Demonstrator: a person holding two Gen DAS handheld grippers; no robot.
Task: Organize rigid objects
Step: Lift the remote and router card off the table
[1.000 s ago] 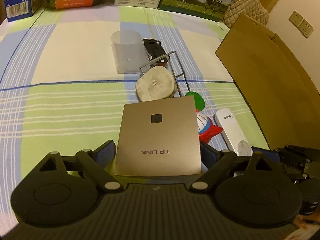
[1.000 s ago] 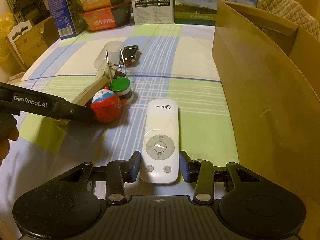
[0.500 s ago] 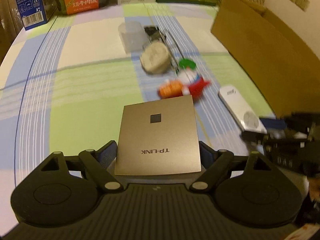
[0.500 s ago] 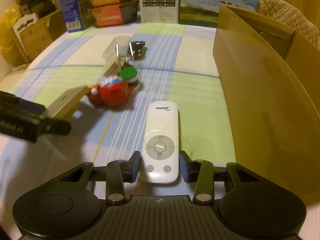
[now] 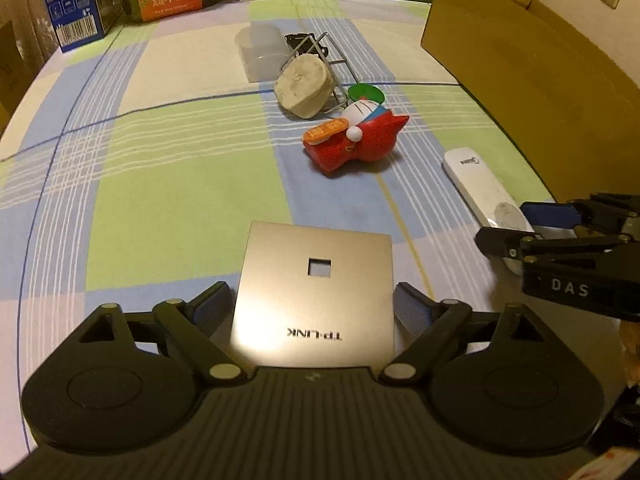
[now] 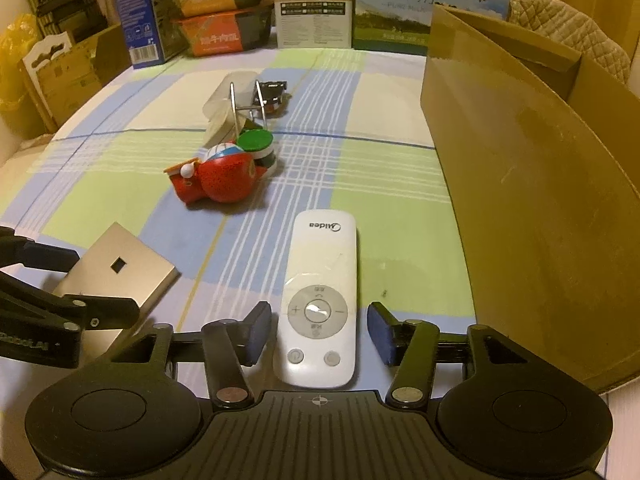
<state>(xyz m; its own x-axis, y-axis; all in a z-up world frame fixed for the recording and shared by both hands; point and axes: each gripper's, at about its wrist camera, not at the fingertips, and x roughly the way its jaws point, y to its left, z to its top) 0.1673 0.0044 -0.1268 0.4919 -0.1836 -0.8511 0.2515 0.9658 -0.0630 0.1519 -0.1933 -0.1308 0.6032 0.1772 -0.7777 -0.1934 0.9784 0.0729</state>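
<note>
Item: Midea remote (image 6: 320,304), on the checked cloth beside the cardboard box (image 6: 532,184); our right gripper (image 6: 318,336) has just been opening, pads clear, remote released between them. Item: TP-LINK panel (image 5: 314,292), moved back from the toys; our left gripper (image 5: 314,312) has just been opening, with gaps visible at both pads.

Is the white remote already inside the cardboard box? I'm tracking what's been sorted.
No, the white remote lies on the tablecloth, outside the cardboard box.

Dim amber light, fisheye-bent edges.
</note>
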